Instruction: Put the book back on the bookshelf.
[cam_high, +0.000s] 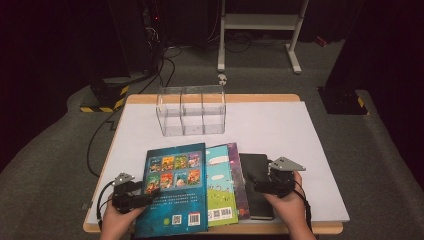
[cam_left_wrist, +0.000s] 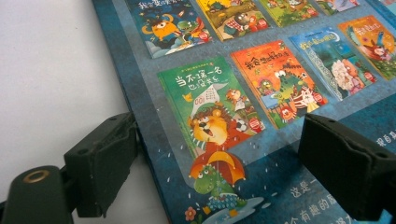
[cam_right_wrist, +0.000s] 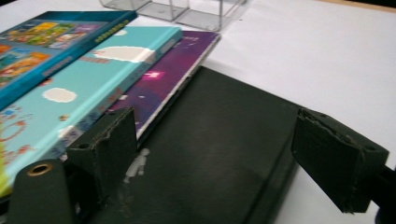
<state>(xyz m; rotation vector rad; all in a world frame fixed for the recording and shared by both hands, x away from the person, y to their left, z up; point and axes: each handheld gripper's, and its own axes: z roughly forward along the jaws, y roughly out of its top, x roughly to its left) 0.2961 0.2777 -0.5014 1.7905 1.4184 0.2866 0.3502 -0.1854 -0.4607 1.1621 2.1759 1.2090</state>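
Black pads of my left gripper (cam_left_wrist: 215, 172) stand apart over the near left corner of the dark blue picture book (cam_left_wrist: 261, 93): one jaw sits off the book's left edge above the white table cover (cam_left_wrist: 51, 60), the other above the book's back cover, with nothing pinched between them. From the high view I see that same left gripper (cam_high: 134, 196) at the near left of the row of books. My right gripper (cam_right_wrist: 224, 163) is also spread wide, one jaw on each side of the black notebook (cam_right_wrist: 219, 149), which lies flat at the right end of the row; the pads do not press it. Only my right gripper view shows the notebook's left edge tucked against the purple book (cam_right_wrist: 173, 74), with the light blue book (cam_right_wrist: 93, 79) overlapping that one further left. The high view shows the books fanned along the near edge of the table. Farther off stands a clear three-compartment organiser (cam_high: 192, 111), all compartments holding nothing. Bare white cover lies to the right of the notebook and between the books and the organiser.
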